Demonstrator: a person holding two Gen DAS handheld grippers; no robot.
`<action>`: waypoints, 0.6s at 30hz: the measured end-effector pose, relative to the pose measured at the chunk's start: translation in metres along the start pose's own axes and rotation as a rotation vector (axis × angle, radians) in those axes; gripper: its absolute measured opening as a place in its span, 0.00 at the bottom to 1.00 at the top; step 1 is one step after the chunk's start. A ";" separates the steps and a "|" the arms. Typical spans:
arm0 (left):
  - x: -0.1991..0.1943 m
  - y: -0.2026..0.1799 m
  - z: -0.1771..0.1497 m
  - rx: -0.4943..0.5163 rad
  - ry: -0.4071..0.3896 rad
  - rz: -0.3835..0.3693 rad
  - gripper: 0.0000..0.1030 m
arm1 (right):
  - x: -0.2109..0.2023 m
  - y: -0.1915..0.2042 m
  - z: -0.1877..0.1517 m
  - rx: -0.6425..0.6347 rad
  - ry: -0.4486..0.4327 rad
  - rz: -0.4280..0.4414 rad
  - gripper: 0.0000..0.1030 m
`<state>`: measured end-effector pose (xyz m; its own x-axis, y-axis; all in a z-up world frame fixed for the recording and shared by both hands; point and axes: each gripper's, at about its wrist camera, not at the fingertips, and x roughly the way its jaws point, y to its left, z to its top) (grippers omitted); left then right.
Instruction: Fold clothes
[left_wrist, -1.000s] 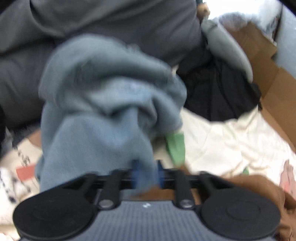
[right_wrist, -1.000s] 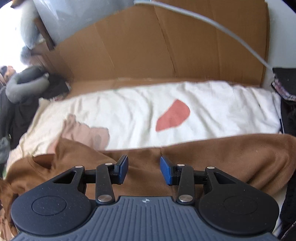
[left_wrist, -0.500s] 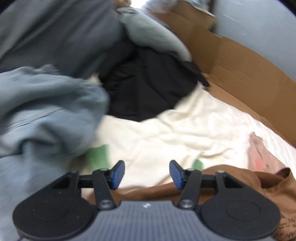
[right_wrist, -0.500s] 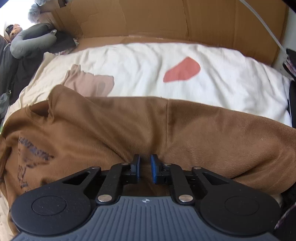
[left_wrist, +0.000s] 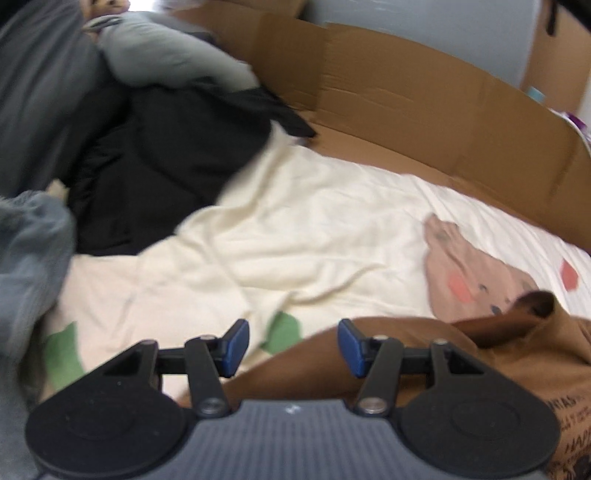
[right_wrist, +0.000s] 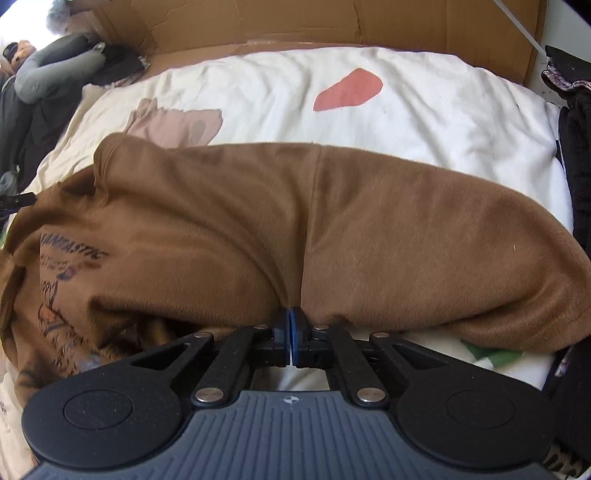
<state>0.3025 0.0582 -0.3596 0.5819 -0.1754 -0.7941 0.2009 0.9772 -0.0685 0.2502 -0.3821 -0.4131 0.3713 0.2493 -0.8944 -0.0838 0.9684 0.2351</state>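
A brown sweatshirt (right_wrist: 332, 229) with printed lettering lies crumpled across a cream blanket (right_wrist: 443, 110). My right gripper (right_wrist: 291, 325) is at its near edge, and its jaws are closing with a fold of the brown fabric pinched between the blue pads. In the left wrist view the same brown sweatshirt (left_wrist: 517, 354) fills the lower right. My left gripper (left_wrist: 293, 345) hangs open just over the sweatshirt's edge and the blanket (left_wrist: 295, 236), with nothing between its fingers. A blue-grey garment (left_wrist: 29, 251) lies at the left edge, apart from the gripper.
A black garment (left_wrist: 166, 155) and a grey pillow (left_wrist: 166, 55) are heaped at the far left. Cardboard walls (left_wrist: 406, 92) run along the blanket's far side. More dark clothes (right_wrist: 576, 166) sit at the right edge in the right wrist view.
The left gripper let go of the blue-grey garment, opened and swung right toward the brown sweatshirt. The right gripper dropped onto the sweatshirt's near edge and closed on it.
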 end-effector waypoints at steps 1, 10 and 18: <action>0.003 -0.003 -0.002 0.009 0.012 -0.010 0.55 | -0.003 0.001 0.000 -0.018 -0.016 -0.002 0.07; 0.013 -0.023 -0.032 0.045 0.093 -0.043 0.49 | -0.027 0.000 0.027 -0.030 -0.173 0.004 0.06; -0.001 -0.027 -0.047 0.020 0.074 -0.055 0.49 | -0.027 0.003 0.035 -0.015 -0.230 -0.031 0.06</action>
<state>0.2600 0.0380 -0.3851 0.5100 -0.2183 -0.8320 0.2467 0.9637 -0.1016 0.2725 -0.3865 -0.3745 0.5750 0.2119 -0.7903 -0.0827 0.9760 0.2015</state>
